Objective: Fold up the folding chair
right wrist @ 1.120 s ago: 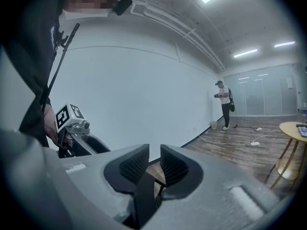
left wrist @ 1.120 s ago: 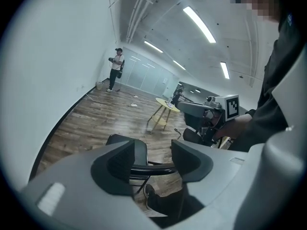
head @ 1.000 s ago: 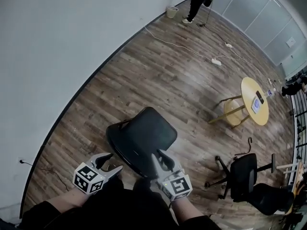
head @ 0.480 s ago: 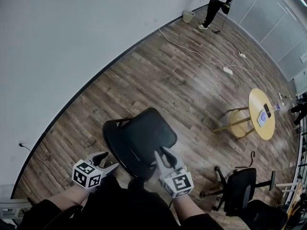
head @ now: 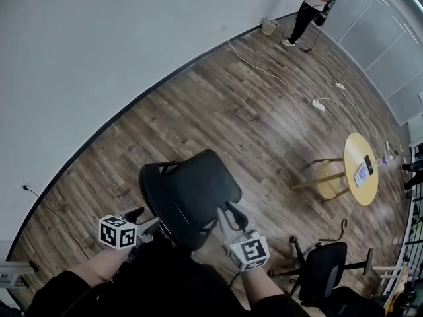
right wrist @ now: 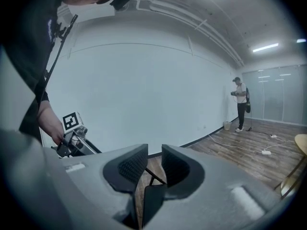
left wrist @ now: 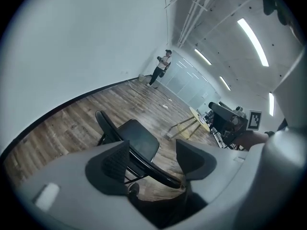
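left hand-held gripper [head: 145,218], jaws just opening wide, straddles folding chair [head: 192,189]; right hand-held gripper [head: 225,210] seemingly pinches it.

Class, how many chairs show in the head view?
2: the black folding chair at centre, and a black office chair at lower right. Others may be hidden off-frame.

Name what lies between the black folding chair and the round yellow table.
Bare wood-plank floor between black folding chair and round yellow table; head view shows it.
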